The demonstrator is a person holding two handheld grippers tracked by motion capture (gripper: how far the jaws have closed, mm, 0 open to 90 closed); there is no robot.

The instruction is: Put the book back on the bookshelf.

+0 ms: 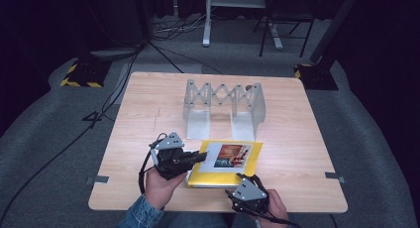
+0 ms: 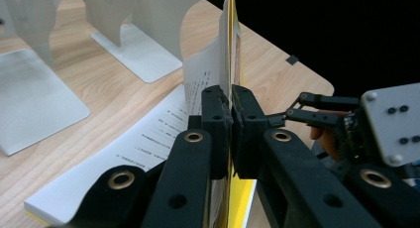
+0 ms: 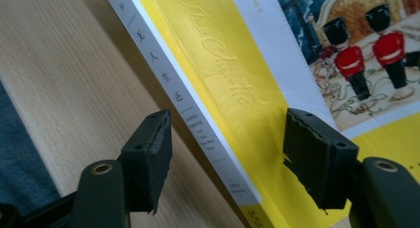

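From the high view, a yellow book [image 1: 225, 163] with a picture panel lies at the table's [image 1: 148, 114] near edge, before a grey rack [image 1: 224, 109]. In the left gripper view, the left gripper [image 2: 231, 106] is clamped on its lifted cover. In the right gripper view, the right gripper [image 3: 228, 158] gapes astride the spine, lettered "无人生还".

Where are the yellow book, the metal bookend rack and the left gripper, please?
yellow book [image 1: 246, 164]: high view, bare yellow cover.
metal bookend rack [image 1: 222, 94]: high view, lattice back.
left gripper [image 2: 231, 111]: left gripper view, between fingertips shut on the book's cover.
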